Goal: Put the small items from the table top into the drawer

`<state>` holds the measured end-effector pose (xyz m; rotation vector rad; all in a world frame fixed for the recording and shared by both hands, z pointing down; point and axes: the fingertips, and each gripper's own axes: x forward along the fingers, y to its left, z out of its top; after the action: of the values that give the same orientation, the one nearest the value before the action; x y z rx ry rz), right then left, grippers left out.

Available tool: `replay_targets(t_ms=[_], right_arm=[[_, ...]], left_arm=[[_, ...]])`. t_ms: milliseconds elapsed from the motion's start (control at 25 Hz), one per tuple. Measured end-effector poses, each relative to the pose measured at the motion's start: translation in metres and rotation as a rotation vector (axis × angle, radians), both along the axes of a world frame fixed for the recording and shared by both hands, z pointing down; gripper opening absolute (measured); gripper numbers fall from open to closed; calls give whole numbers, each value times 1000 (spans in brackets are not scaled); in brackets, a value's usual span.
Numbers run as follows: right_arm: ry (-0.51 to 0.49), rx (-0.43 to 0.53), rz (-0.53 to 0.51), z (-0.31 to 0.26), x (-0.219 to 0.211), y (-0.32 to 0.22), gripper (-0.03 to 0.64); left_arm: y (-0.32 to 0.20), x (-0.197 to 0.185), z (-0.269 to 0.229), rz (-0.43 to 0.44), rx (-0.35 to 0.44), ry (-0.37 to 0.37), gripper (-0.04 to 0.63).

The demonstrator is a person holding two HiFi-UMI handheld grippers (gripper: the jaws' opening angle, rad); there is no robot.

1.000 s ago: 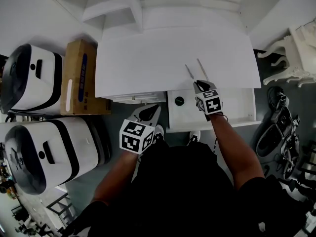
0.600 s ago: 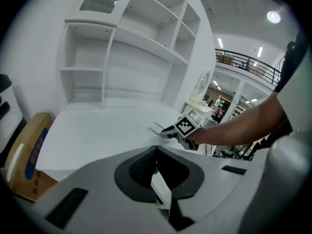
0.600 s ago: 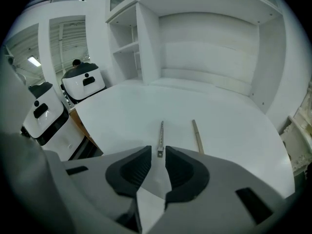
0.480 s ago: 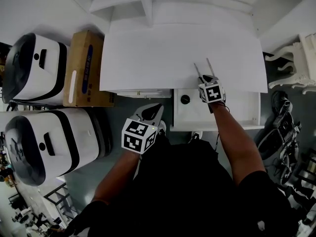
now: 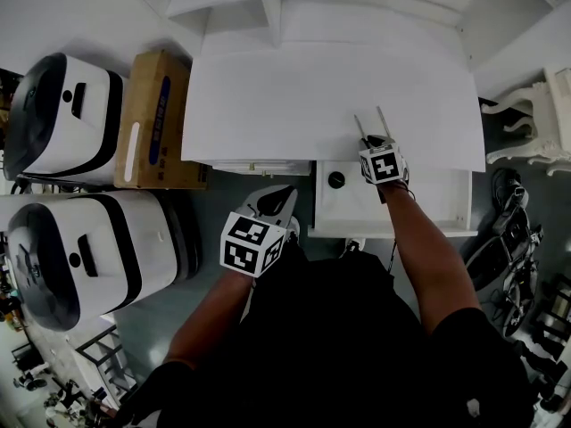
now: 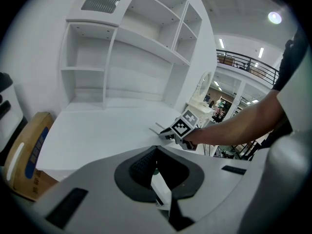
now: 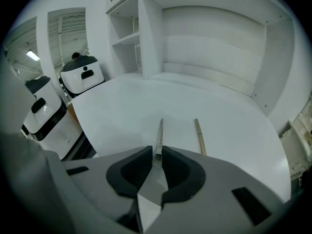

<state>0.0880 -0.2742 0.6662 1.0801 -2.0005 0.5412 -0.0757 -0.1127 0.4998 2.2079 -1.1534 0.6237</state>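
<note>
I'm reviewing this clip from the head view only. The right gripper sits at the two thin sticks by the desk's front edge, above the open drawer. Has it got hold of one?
Observer: Yes. The right gripper view shows the right gripper closed on the near end of one stick.
Operator: And the second stick?
Observer: The other stick lies on the desk beside it, outside the jaws and not touched.
Operator: Is the left gripper carrying anything?
Observer: No. The left gripper view shows the left gripper shut, with nothing between its jaws.
</note>
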Motion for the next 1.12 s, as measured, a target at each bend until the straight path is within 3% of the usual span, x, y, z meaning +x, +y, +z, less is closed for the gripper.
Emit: replay_targets(t_ms=[600,1120], right_arm=[[-34,42,-8,-20,1,9,49],[-120,43,-10,-43,6,55,49]], left_arm=[[0,9,-1,28,7,8,5],[6,34,-1,94,14,17,3]])
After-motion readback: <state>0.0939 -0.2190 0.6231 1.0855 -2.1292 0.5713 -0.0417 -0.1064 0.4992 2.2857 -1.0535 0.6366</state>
